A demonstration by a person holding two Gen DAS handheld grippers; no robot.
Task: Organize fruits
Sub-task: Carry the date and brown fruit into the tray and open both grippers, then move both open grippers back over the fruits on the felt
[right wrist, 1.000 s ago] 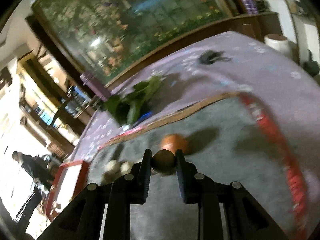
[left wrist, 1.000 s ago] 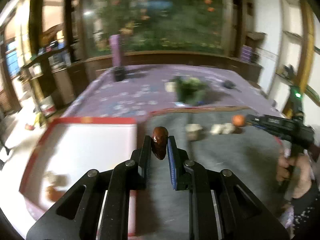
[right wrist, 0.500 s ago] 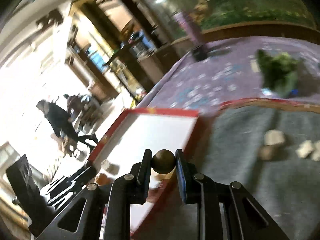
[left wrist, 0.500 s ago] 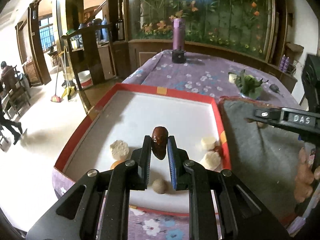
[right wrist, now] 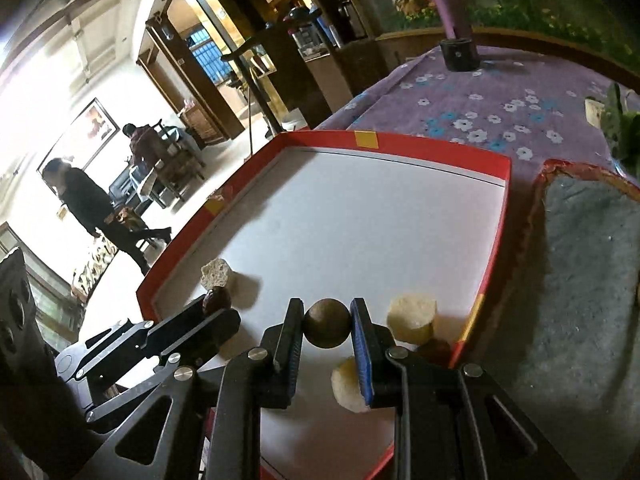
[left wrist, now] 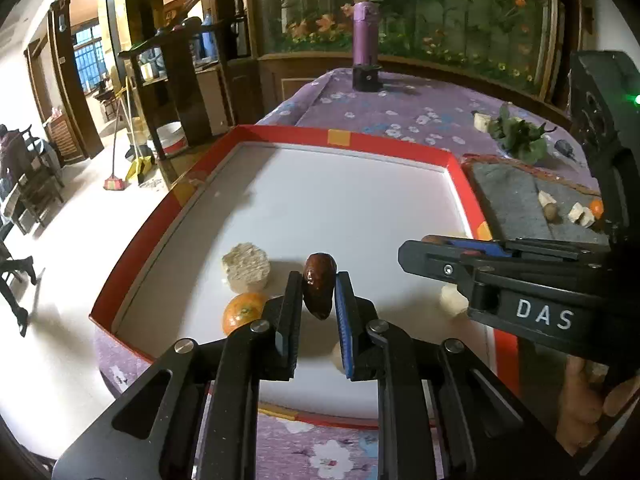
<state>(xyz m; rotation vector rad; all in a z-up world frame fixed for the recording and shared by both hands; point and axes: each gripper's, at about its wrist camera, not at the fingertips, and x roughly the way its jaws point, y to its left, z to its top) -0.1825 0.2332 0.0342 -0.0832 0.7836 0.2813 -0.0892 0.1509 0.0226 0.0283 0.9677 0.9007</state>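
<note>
My left gripper (left wrist: 318, 292) is shut on a dark red date (left wrist: 319, 284), held over the near part of the red-rimmed white tray (left wrist: 360, 142). On the tray below lie a pale round slice (left wrist: 245, 266) and an orange (left wrist: 243, 312). My right gripper (right wrist: 327, 322) is shut on a round brown fruit (right wrist: 327, 323) above the same tray (right wrist: 432, 146), near its right rim. Pale slices (right wrist: 412, 317) lie beside and under its fingers. The left gripper (right wrist: 218, 308) with the date shows at the lower left of the right wrist view.
A grey mat (left wrist: 512, 196) right of the tray holds more pale pieces and a small orange (left wrist: 596, 208). Green leaves (left wrist: 520, 138) and a purple bottle (left wrist: 364, 46) stand farther back on the flowered cloth. People are in the room beyond the table's left edge.
Both grippers swung left from the grey mat to over the white tray, each still holding its fruit. The right gripper has come in close beside the left one.
</note>
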